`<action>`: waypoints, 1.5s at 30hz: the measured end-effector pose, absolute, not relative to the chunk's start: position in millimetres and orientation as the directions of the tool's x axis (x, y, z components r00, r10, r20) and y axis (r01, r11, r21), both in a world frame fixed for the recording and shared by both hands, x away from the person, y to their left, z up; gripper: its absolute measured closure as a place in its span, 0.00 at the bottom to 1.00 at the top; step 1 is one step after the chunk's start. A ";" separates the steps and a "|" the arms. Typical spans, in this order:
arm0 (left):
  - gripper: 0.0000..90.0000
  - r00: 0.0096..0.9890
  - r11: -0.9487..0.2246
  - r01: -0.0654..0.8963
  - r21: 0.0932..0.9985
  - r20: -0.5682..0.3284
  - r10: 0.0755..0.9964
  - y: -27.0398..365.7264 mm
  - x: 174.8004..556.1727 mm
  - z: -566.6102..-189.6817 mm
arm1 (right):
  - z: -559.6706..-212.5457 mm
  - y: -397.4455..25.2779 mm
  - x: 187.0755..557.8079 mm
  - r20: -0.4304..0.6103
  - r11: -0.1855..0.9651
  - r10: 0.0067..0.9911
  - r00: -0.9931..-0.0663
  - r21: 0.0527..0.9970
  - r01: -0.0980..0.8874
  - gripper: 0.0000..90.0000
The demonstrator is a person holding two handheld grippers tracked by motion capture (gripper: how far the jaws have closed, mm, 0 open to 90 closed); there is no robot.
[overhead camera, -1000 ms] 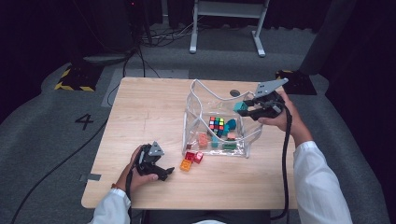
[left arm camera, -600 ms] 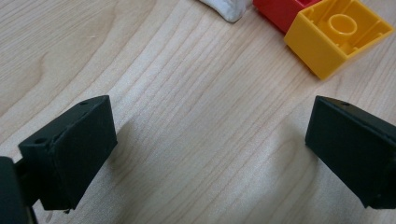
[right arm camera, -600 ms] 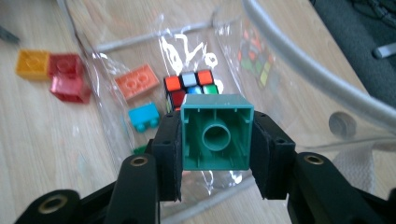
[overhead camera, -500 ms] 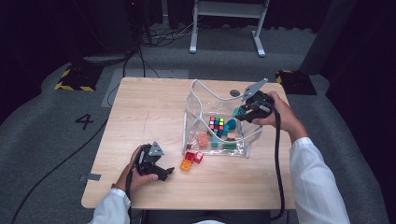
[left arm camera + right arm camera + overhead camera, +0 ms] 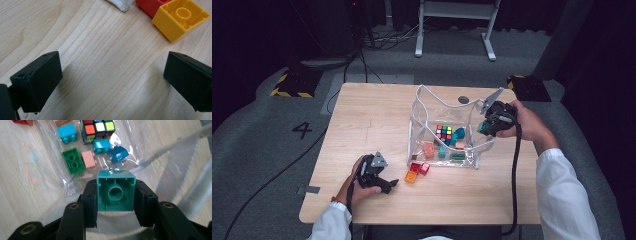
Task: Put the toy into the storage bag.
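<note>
Two grippers work at this wooden table point(image 5: 362, 130). Nearest, at the near left, the left gripper point(image 5: 382, 184) rests low on the tabletop in the person's left hand point(image 5: 354, 186), its jaws spread wide apart with only bare wood between them. Just beyond its tips, to the right, lie a yellow brick point(image 5: 180, 18) turned hollow side up and a red brick point(image 5: 150, 5) touching it; in the high view the pair sits just outside the near left corner of the clear plastic bag point(image 5: 422, 112).

Farther off, at the right, the right gripper point(image 5: 116, 195) is held above the bag's right edge by the right hand point(image 5: 527, 125). Its jaws are clamped on the two sides of a teal brick point(image 5: 116, 193), whose hollow underside faces the camera, so the brick hangs in the air over the open mouth of the bag.

Below and beyond it, on the bag's floor, lie a green brick point(image 5: 73, 161), a pink brick point(image 5: 88, 159), a dark blue brick point(image 5: 118, 154), two light blue bricks point(image 5: 67, 133) and, farthest, a puzzle cube point(image 5: 98, 128) with coloured squares. An orange brick point(image 5: 428, 149) lies toward the bag's left side.
</note>
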State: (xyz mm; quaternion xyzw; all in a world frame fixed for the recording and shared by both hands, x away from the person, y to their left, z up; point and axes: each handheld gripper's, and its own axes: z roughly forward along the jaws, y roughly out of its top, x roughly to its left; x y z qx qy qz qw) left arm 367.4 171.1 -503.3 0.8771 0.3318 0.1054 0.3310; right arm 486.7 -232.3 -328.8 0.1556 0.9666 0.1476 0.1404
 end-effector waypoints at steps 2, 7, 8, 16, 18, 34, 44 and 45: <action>0.02 0.757 -0.560 0.512 0.651 -0.034 0.652 171.1 367.4 -503.3 | -328.0 -238.0 484.9 -0.225 0.902 0.350 -0.909 0.343 0.263 0.66; 0.02 0.758 -0.561 0.511 0.651 -0.033 0.652 171.1 367.4 -503.3 | -327.1 -241.3 483.5 -0.216 0.888 0.363 -0.907 0.375 0.266 0.65; 0.02 0.757 -0.561 0.511 0.651 -0.032 0.652 171.1 367.4 -503.3 | -326.2 -241.7 482.8 -0.219 0.885 0.362 -0.906 0.385 0.260 0.64; 0.02 0.758 -0.560 0.512 0.651 -0.035 0.652 171.1 367.4 -503.3 | -316.8 -250.6 473.9 -0.220 0.808 0.399 -0.890 0.543 0.228 0.52; 0.02 0.756 -0.558 0.514 0.651 -0.037 0.653 170.9 367.3 -503.4 | -314.8 -252.7 471.2 -0.200 0.784 0.416 -0.887 0.574 0.238 0.52; 0.02 0.757 -0.560 0.513 0.651 -0.036 0.652 171.0 367.3 -503.3 | -305.0 -303.8 420.8 -0.188 0.530 0.597 -0.780 0.822 0.208 0.30; 0.02 0.758 -0.561 0.511 0.652 -0.034 0.651 171.0 367.4 -503.4 | -329.9 -330.0 389.8 -0.173 0.468 0.642 -0.747 0.860 0.204 0.30; 0.02 0.757 -0.560 0.513 0.651 -0.036 0.652 171.0 367.2 -503.3 | -334.8 -331.7 386.7 -0.167 0.462 0.645 -0.746 0.862 0.206 0.30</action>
